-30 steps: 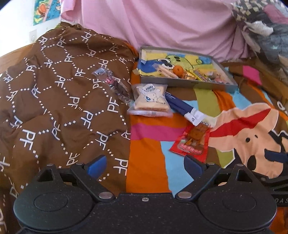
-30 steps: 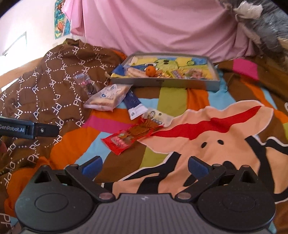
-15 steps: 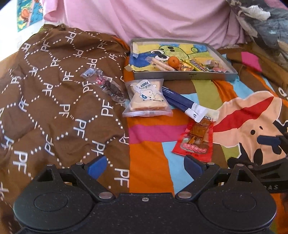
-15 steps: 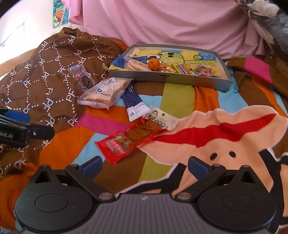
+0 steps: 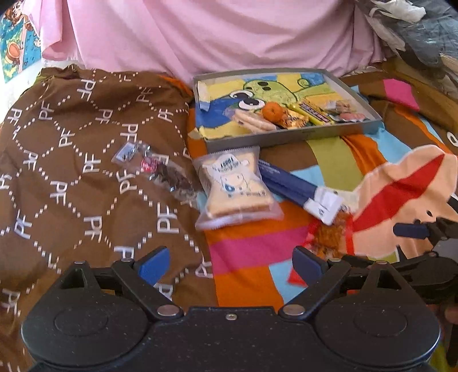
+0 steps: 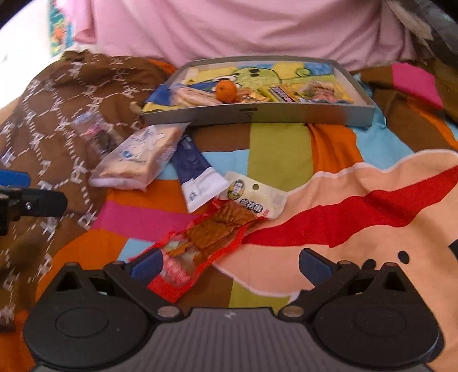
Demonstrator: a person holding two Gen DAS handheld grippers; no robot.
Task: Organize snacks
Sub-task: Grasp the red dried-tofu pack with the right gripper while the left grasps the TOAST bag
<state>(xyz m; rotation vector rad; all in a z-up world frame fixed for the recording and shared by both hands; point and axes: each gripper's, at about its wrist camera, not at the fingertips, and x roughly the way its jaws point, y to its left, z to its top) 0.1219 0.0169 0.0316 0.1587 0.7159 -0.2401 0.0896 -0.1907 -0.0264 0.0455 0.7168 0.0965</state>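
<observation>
Both grippers hover low over a bed spread with a bright cartoon blanket [image 6: 329,160] and a brown patterned quilt [image 5: 71,171], each with its 2 fingers spread wide and nothing between them. The left gripper [image 5: 230,263] sits over the seam where quilt meets blanket; the right gripper [image 6: 229,263] sits just above the near end of a red snack packet [image 6: 200,246], whose lower corner lies between the blue fingertips without being pinched.

A grey tray [image 6: 257,113] rests at the far side of the blanket, against a pink sheet [image 6: 229,25]. Inside it lie a small orange [image 6: 226,90], a pale wrapped biscuit pack [image 6: 194,97], and several gold and yellow wrapped sweets (too blurred to tell apart) along the near wall.

The remaining snacks lie loose outside the tray, in front of its left corner. A clear toast packet [image 5: 236,189] lies just below the tray wall, a dark blue sachet with a white end [image 6: 197,171] touching its right side. A white packet with a printed face [image 6: 252,194] lies beside the sachet's white end, and the red snack packet overlaps its lower edge. A small clear wrapper with dark contents [image 5: 160,171] lies apart on the brown quilt, left of the toast packet.
</observation>
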